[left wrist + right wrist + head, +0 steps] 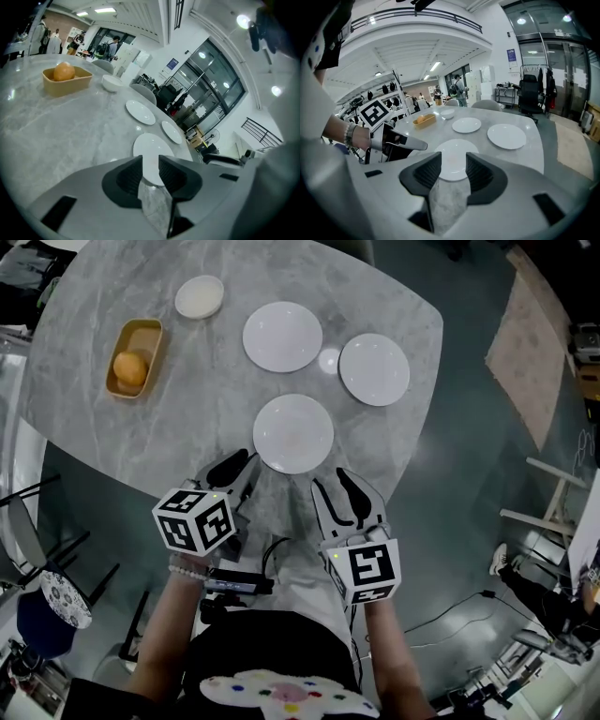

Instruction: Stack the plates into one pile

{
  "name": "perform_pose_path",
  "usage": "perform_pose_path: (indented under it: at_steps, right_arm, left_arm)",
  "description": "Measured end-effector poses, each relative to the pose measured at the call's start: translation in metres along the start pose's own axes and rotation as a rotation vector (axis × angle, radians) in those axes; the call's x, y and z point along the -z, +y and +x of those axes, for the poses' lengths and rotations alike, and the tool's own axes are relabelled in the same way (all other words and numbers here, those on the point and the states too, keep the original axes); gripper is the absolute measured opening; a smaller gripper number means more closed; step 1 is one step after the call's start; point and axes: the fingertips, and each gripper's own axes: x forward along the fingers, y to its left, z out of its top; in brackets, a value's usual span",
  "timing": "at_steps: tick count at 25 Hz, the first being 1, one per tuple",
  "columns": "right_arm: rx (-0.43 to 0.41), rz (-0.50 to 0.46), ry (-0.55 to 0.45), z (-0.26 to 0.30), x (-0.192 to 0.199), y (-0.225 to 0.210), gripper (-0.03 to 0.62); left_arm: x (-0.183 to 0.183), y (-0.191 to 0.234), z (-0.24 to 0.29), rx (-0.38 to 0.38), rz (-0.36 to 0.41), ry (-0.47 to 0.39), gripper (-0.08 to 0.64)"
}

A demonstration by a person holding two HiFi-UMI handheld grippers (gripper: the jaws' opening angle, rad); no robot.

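Unstacked on grey marble table (94, 399): nearest plate (293, 433) by near edge, far plate (282, 336) and right plate (374, 369) beyond, none touching. All white, flat, face up (round, so no long axis). Left gripper (239, 470) and right gripper (333, 482) hover just short of nearest plate, jaws parted, nothing between.

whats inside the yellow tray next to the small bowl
One round orange item, fruit or bun I cannot tell, sits at one end of the yellow tray; the rest of its floor looks bare. The floor under the item is covered.
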Motion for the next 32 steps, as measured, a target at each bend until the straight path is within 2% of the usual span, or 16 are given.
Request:
perform_pose_path:
  at_steps: [4,18,26,32]
  right_arm:
    - [0.001,0.001,0.002,-0.002,0.001,-0.003,0.146]
    - [0.013,0.030,0.006,-0.007,0.014,-0.019,0.146]
    - [0.026,0.049,0.005,-0.009,0.019,-0.023,0.146]
    - [0.028,0.073,0.009,-0.010,0.024,-0.024,0.146]
  left_arm:
    - [0.009,0.004,0.008,-0.018,-0.064,0.011,0.107]
    - [0.036,0.015,0.025,-0.066,-0.173,0.060,0.107]
    - [0.044,0.010,0.031,-0.051,-0.268,0.061,0.107]
    - [0.044,0.010,0.033,-0.028,-0.407,0.041,0.104]
